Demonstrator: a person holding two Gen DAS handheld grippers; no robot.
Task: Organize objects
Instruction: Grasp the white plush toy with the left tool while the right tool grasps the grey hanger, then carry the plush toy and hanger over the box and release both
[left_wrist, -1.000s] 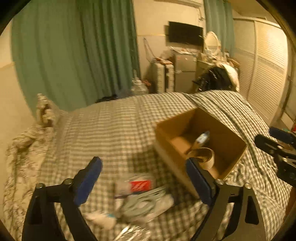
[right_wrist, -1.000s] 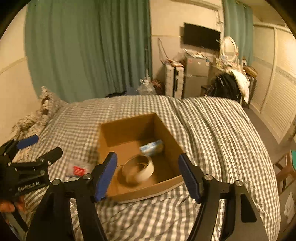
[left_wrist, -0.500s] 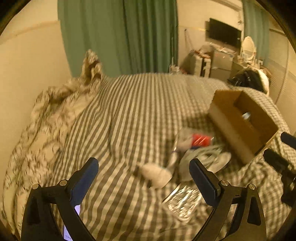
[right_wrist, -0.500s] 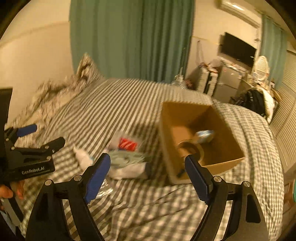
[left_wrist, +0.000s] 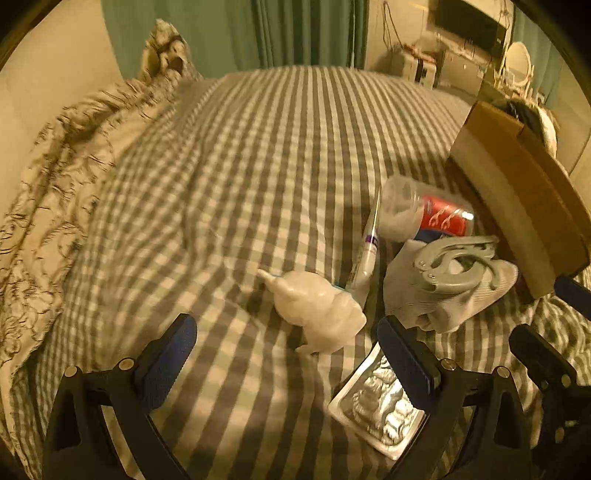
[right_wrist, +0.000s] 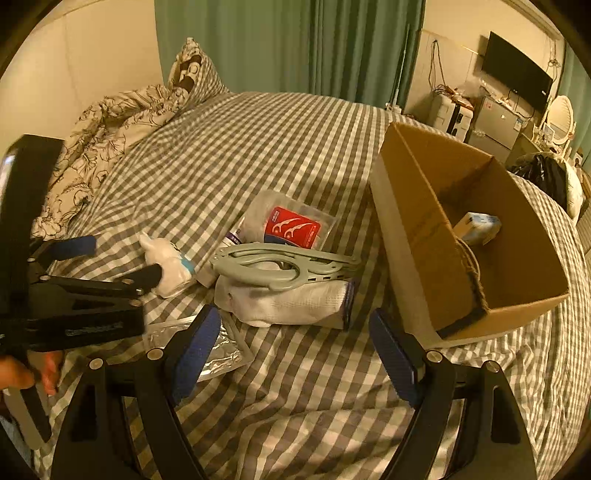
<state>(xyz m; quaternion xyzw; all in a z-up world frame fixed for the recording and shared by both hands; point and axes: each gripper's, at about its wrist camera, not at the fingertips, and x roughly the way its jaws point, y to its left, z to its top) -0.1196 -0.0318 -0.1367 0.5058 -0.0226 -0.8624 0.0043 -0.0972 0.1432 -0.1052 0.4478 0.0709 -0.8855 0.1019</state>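
Note:
A pile of loose items lies on the checked bedspread (left_wrist: 258, 147). A white squeeze bottle (left_wrist: 317, 310) lies just ahead of my open left gripper (left_wrist: 288, 354), between its fingers. A silver foil packet (left_wrist: 380, 406) lies under the left gripper's right finger. A grey folding hanger (right_wrist: 280, 264) rests on a folded white cloth (right_wrist: 288, 304), just ahead of my open, empty right gripper (right_wrist: 295, 350). A floss-pick pack with a red label (right_wrist: 291, 225) lies behind them. The cardboard box (right_wrist: 417, 229) at right holds a small blue-white carton (right_wrist: 480, 225).
A crumpled floral duvet (right_wrist: 110, 125) and pillow (right_wrist: 192, 74) lie at the bed's far left. Green curtains (right_wrist: 288, 44), a wall TV (right_wrist: 517, 74) and cluttered furniture stand beyond the bed. A thin tube (left_wrist: 365, 254) lies between bottle and floss pack.
Both grippers have swung left and down, away from the box and toward the pile of items. The left gripper has closed in around the white bottle. Both stay open.

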